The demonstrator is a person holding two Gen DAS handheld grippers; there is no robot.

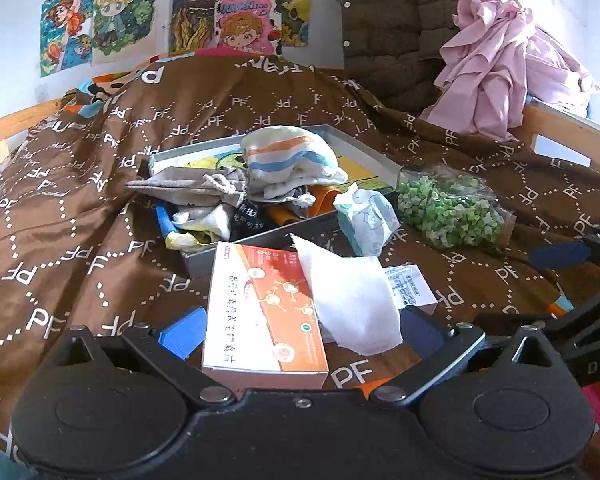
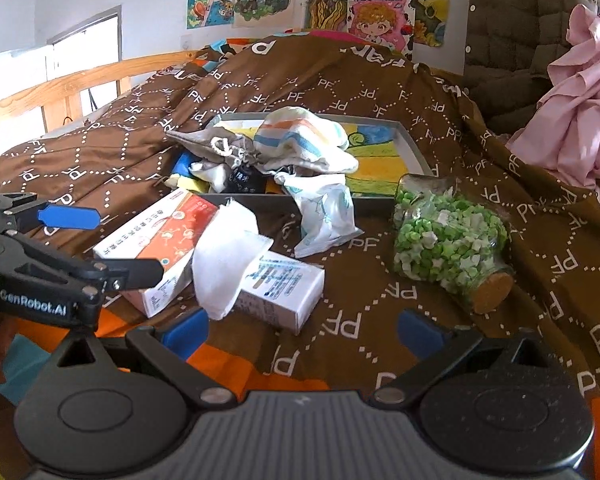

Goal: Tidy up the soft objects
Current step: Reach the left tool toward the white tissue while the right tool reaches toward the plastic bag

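A grey tray on the brown bedspread holds a striped cloth, a grey drawstring pouch and other crumpled soft items. In front of it lie a white cloth, draped over an orange-and-white box, and a soft tissue pack. My left gripper is open, its blue fingers either side of the box and cloth. My right gripper is open and empty, just short of a white box.
A corked glass jar of green paper stars lies on its side right of the tray. A pink garment and a dark quilted jacket are heaped at the back right. Wooden bed rails edge the bed.
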